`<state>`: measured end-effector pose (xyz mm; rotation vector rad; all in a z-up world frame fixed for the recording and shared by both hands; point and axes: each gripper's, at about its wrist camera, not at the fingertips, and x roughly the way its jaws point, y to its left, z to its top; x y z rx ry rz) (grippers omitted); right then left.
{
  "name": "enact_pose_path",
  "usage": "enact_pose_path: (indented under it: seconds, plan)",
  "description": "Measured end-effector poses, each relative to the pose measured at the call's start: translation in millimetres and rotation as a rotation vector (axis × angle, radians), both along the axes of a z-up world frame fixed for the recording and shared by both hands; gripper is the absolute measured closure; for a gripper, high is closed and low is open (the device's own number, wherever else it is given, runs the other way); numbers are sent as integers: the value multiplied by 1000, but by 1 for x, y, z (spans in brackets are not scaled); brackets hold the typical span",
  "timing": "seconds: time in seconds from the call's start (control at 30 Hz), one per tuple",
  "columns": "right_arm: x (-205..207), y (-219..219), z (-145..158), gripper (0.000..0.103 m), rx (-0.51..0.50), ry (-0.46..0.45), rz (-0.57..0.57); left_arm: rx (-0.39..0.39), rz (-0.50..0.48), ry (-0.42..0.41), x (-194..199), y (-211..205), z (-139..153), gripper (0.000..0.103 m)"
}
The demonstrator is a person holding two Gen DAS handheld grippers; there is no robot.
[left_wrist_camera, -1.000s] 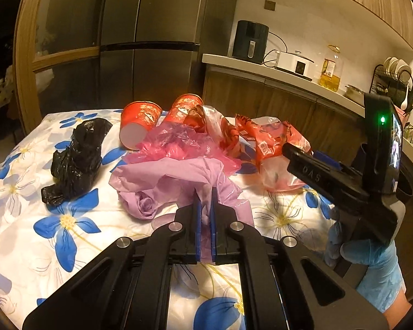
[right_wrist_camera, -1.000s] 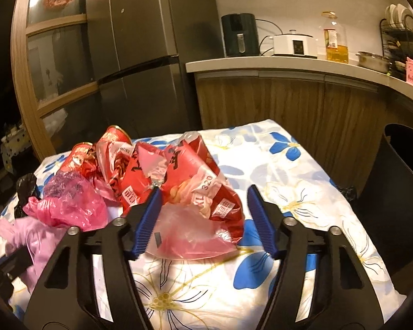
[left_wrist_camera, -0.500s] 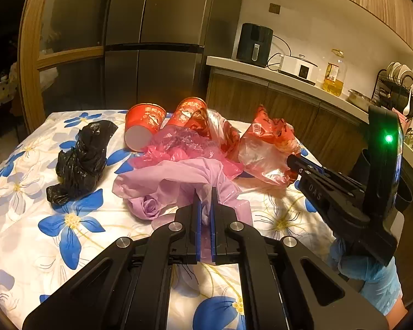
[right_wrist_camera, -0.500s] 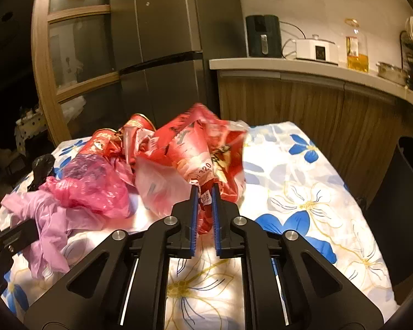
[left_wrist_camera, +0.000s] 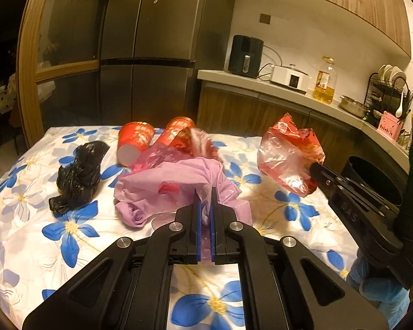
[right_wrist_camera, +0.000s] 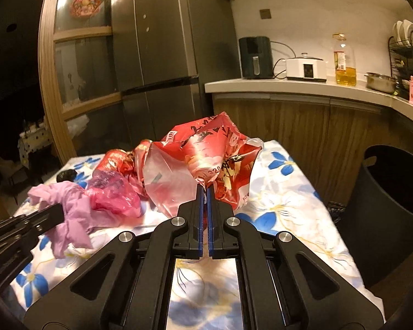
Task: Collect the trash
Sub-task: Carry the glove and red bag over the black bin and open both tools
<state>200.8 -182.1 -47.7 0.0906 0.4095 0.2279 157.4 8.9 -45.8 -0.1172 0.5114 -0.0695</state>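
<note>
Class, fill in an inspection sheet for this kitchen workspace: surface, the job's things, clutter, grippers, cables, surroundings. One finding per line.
Surface: table under a flowered cloth.
Job's things: purple bag, red wrapper, pink bag, two red cups, black bag, dark bin beside the table.
Clutter: nothing seen beyond the trash.
Grippers: left gripper shut on the purple bag; right gripper shut on the red wrapper, which hangs clear of the cloth.
Cables: a cord behind the white cooker.
Surroundings: fridge, air fryer, oil bottle, dish rack.

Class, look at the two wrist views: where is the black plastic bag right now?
In the left wrist view, the black plastic bag lies crumpled on the flowered tablecloth at the left, just left of the red paper cup and the purple bag.
</note>
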Motion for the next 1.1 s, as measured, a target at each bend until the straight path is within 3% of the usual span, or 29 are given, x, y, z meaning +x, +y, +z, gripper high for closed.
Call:
enact_pose_path:
  seconds: [0.6, 1.1]
  plan:
    - [-62, -70, 34, 101, 26, -93, -110, 20, -116, -117, -7, -76, 39, 99]
    - [-82, -142, 45, 101, 35, -132, -264, 36, -248, -169, 11, -163, 55, 99]
